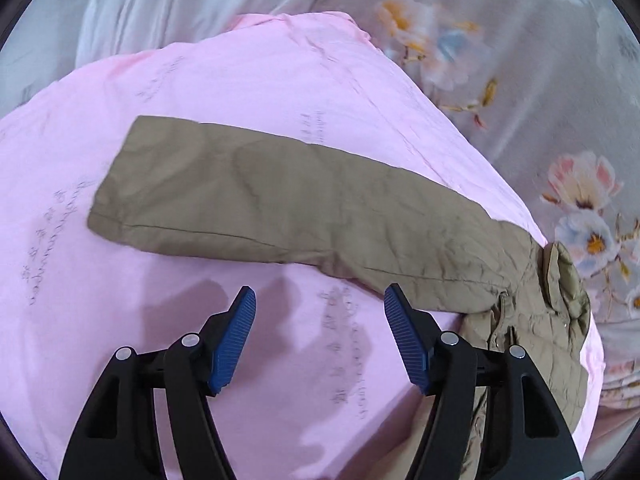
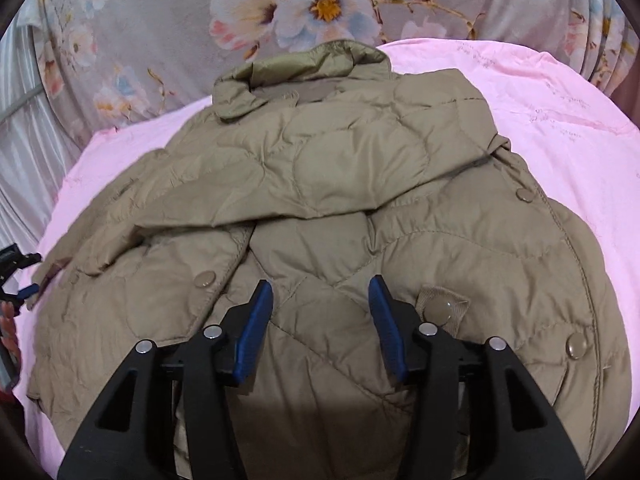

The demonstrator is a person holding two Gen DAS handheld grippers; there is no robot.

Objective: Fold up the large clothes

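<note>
A khaki quilted jacket [image 2: 340, 184] lies on a pink sheet [image 2: 560, 120], collar at the far side, one sleeve folded across its chest. In the left wrist view its other sleeve [image 1: 280, 208] stretches flat to the left over the pink sheet [image 1: 120, 320]. My left gripper [image 1: 320, 304] is open and empty, hovering just before that sleeve. My right gripper [image 2: 320, 292] is open and empty above the jacket's lower front. The left gripper also shows at the left edge of the right wrist view [image 2: 24, 276].
A grey floral bedspread [image 2: 160, 40] lies beyond the pink sheet and shows in the left wrist view [image 1: 520, 60]. Pale pleated fabric [image 1: 140, 0] lies at the far left. Snap buttons [image 2: 576, 345] dot the jacket front.
</note>
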